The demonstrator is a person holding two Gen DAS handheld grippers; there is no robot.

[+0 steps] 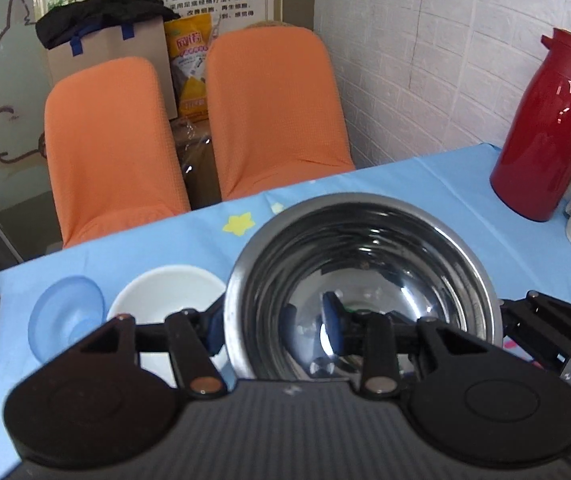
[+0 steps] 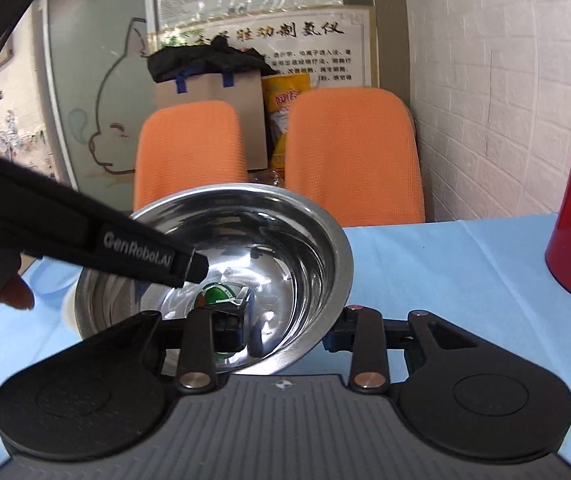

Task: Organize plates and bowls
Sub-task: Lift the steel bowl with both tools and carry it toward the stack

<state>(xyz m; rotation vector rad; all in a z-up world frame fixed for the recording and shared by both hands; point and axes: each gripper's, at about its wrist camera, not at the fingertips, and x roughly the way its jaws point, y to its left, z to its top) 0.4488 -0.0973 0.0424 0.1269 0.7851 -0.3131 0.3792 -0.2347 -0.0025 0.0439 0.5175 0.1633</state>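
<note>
Grippers left (image 1: 277, 332) and right (image 2: 289, 330) clamp steel bowl's (image 1: 365, 280) rim.

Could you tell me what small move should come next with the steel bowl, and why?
Probably carry the steel bowl toward the white bowl for stacking: both the left gripper and right gripper straddle its rim, and the blue bowl sits alongside.

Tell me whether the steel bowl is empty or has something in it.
Empty. The steel bowl shows only bare shiny metal with reflections inside; a small green label sits at its bottom. Both tools straddle its rim.
</note>
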